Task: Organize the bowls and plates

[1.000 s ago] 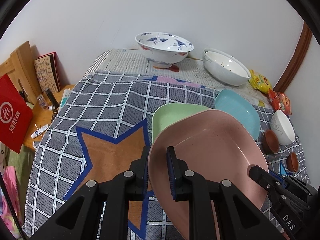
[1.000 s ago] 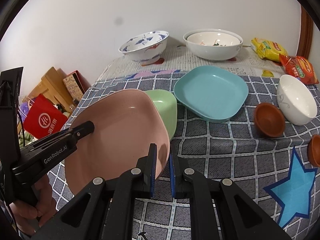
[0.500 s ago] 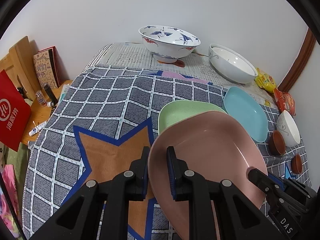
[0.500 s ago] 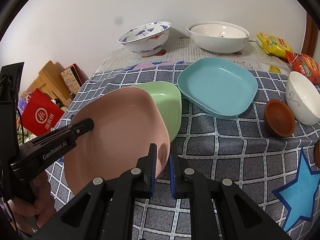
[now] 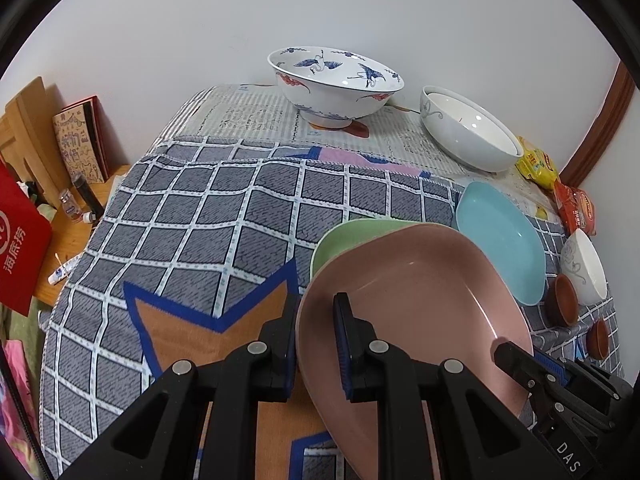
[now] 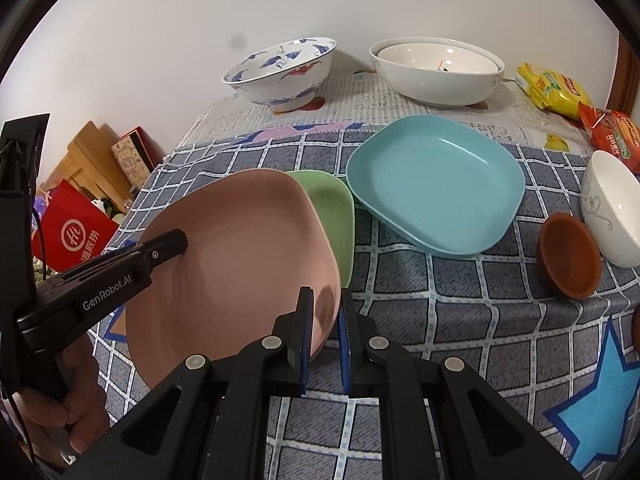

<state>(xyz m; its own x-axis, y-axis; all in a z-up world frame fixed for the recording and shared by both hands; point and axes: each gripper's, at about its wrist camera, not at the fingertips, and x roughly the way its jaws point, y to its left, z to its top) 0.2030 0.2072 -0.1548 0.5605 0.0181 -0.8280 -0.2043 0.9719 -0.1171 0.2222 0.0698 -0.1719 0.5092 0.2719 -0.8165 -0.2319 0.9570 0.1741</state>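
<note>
A pink plate (image 5: 416,312) (image 6: 248,256) is held off the checked cloth by both grippers. My left gripper (image 5: 316,344) is shut on its left rim; it shows in the right wrist view (image 6: 176,242). My right gripper (image 6: 324,320) is shut on its right rim; it shows in the left wrist view (image 5: 506,354). The pink plate hangs partly over a green plate (image 5: 352,236) (image 6: 334,208) lying on the cloth. A light blue plate (image 5: 500,236) (image 6: 436,184) lies to the right of the green one.
At the back stand a blue-and-white crane bowl (image 5: 334,80) (image 6: 282,70) and nested white bowls (image 5: 468,136) (image 6: 436,70). A small white bowl (image 6: 612,208), brown cups (image 6: 568,256) and snack packets (image 6: 552,88) are on the right. A wooden shelf with a red bag (image 5: 20,236) is left.
Both grippers have carried the pink plate forward and lower, so it now covers more of the green plate. Both grips are unchanged.
</note>
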